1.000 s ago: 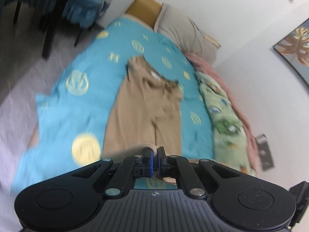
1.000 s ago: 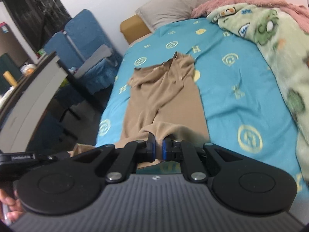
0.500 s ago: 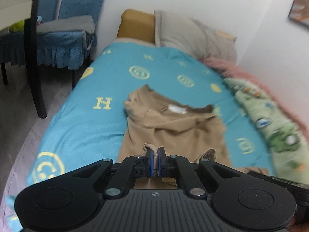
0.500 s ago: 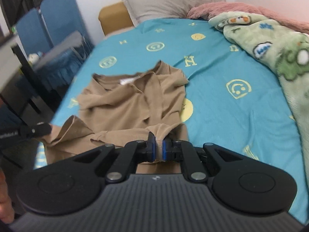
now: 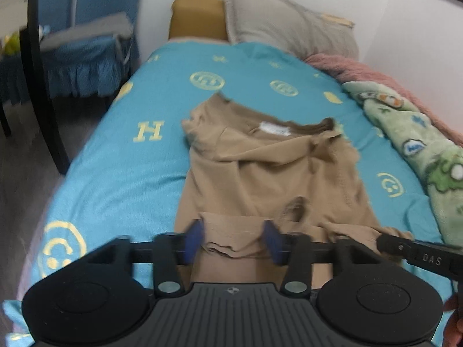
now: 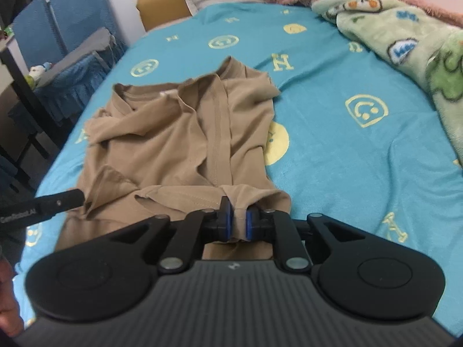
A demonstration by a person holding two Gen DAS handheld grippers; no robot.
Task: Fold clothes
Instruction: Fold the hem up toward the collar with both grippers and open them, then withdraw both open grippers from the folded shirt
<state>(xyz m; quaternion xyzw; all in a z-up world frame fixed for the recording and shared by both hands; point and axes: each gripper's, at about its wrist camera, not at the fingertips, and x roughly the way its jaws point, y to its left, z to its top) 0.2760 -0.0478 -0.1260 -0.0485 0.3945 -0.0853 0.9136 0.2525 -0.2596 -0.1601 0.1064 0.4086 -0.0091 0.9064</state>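
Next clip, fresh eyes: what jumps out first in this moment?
A tan garment lies partly folded in the middle of a bright teal bedsheet printed with yellow smileys and letters. The right gripper pinches its near hem, while the left gripper stands open around another bit of hem. A green cartoon blanket is heaped along the bed's right side.

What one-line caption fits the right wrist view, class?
Right gripper pinches the tan shirt's folded hem on the blue bedsheet.
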